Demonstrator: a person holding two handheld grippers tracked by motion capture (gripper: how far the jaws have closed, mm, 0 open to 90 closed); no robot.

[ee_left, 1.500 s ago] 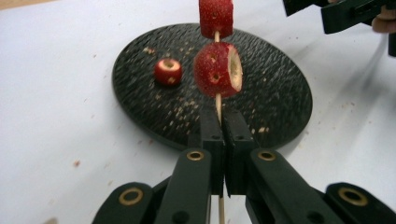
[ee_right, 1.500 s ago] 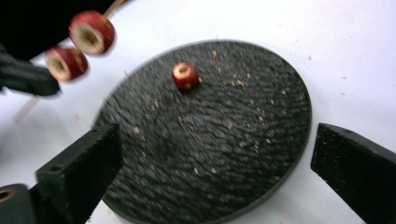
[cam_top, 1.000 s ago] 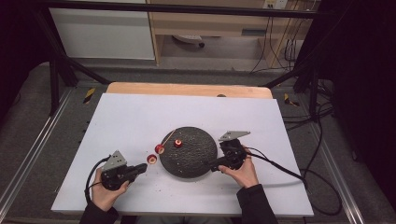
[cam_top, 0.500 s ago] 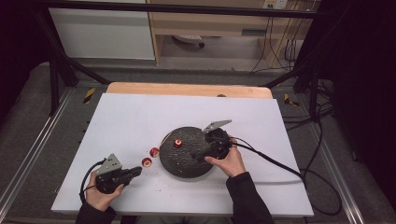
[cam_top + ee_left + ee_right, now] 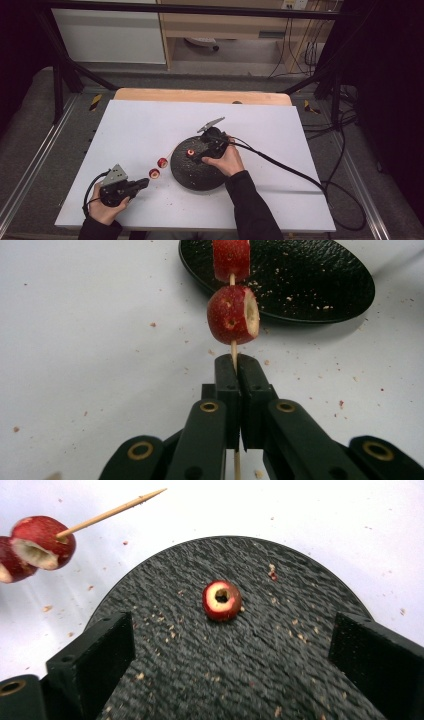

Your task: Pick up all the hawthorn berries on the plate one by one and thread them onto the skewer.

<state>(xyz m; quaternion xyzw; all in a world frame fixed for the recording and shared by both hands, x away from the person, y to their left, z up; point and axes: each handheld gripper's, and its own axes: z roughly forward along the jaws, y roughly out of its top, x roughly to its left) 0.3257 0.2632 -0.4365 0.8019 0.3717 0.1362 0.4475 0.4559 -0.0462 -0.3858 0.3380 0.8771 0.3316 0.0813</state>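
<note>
Since a second ago the right gripper (image 5: pixel 200 156) has swung from the right rim of the black plate (image 5: pixel 200 177) up over its far left part, and the left gripper (image 5: pixel 142 183) has slid a little nearer and leftward, drawing the skewer and its two fruit pieces out to the plate's left.

Nearest, at the near left of the white table (image 5: pixel 280 130), the left gripper lies low in the person's left hand (image 5: pixel 106 207). In the left gripper view its jaws are pressed together on the thin wooden skewer (image 5: pixel 233 351), which runs on past the fingertips. Just beyond the jaws a red cored fruit piece (image 5: pixel 233 315) sits threaded on the stick, and a second red piece (image 5: pixel 231 257) is threaded farther along, above the plate's rim. In the high view these two pieces (image 5: pixel 154 173) (image 5: pixel 162 162) sit in a slanting line just left of the plate, clear of it.

Farther in, the plate rests on the table's middle, scattered with pale crumbs. The right hand (image 5: pixel 226 161) lies over its far right part. In the right gripper view the jaws stand wide apart and hold nothing, one each side of a loose fruit piece (image 5: pixel 222 600), red with a pale cut face and a hole through its core, lying on the plate ahead of them. At the far left of that view the skewer's bare pointed tip (image 5: pixel 150 494) sticks out beyond the threaded pieces.
</note>
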